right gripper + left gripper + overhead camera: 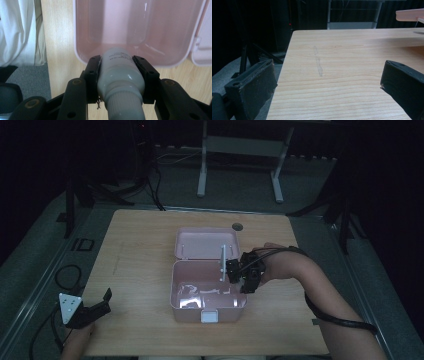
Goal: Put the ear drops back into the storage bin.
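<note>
At centre right of the high view, the right gripper (117, 72) clamps a white plastic bottle (120, 75) over the right rim of the open pink plastic box (192, 312). At lower left, the left gripper (324, 82) rests with jaws apart above the pale wooden table (342, 60).

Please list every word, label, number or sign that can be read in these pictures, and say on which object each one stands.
No text can be read in any view.
White bottle, held between the right gripper's fingers: dark printed lines near its far end, too blurred to read.
Pink box: no print visible; the white patch on its front wall looks blank.
Wooden table: a faint grey streak, not writing.
</note>
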The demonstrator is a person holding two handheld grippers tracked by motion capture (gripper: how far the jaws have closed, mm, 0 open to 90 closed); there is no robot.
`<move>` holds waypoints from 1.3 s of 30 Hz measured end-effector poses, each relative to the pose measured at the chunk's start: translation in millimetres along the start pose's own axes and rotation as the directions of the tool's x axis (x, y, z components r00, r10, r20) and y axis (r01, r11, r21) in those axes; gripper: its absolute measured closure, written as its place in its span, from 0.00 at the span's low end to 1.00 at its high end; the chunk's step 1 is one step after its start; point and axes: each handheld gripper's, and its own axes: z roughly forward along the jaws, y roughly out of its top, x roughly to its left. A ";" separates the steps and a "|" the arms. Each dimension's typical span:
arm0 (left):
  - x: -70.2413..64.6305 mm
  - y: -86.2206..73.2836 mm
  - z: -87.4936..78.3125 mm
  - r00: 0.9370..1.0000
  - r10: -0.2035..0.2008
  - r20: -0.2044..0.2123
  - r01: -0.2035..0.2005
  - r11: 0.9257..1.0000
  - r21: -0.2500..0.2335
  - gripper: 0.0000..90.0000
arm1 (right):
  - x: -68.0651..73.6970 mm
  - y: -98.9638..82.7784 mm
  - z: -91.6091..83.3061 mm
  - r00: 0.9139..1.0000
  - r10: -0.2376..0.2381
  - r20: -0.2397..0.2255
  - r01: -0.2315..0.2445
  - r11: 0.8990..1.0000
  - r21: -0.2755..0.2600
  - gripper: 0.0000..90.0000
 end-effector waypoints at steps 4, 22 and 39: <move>0.0 0.0 0.0 1.000 0.000 0.000 0.000 1.000 0.000 0.00 | -1.5 7.0 7.0 1.000 -0.010 -0.004 0.010 1.000 -0.004 0.66; -0.2 0.0 0.2 1.000 0.000 0.001 0.000 1.000 0.001 0.00 | -12.7 21.7 66.3 0.998 -0.002 -0.062 0.004 0.999 0.040 0.66; 0.1 -0.1 0.1 1.000 -0.001 0.003 0.001 1.000 -0.002 0.00 | -19.3 35.3 102.5 0.997 0.002 -0.080 0.000 1.000 0.022 0.66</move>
